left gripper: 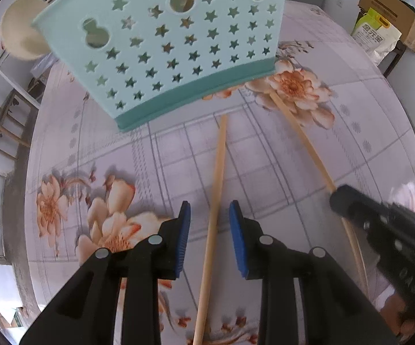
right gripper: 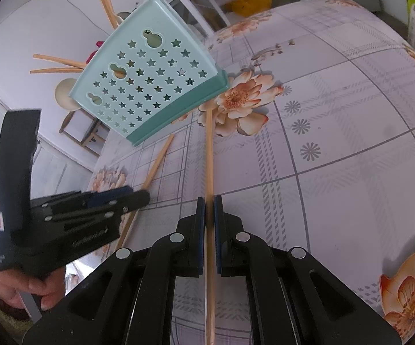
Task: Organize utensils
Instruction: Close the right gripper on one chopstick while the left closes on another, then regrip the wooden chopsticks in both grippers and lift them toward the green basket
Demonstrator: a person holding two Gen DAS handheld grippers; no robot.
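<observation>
**Two Chopsticks and a Blue Holder**

Closest to the left camera is the left gripper (left gripper: 209, 218). Its blue pads (left gripper: 185, 238) stand a little apart. A wooden chopstick (left gripper: 216, 189) lies on the table between them, but the pads do not touch it. There is a gap on each side.

The right gripper (right gripper: 209, 210) is closed tight on the second chopstick (right gripper: 209, 155). The stick runs straight out from its pads toward the holder. Its far tip sits right at the bottom edge of the light blue utensil holder (right gripper: 150, 80).

The holder has star holes in it. It stands on the flowery tablecloth (right gripper: 336, 132), just past the far ends of both sticks. More chopsticks (right gripper: 55, 63) already poke out of its top.

What could go wrong? The left gripper is loose around its stick. If it lifts now, the stick will stay on the table. If it closes off to one side, the thin round stick may roll or flip away.

The right stick is long and held near one end. Its far tip may swing and bump the holder. The holder looks light, so a bump might push it or tip it over. The two grippers are also near each other, so they could knock together.
</observation>
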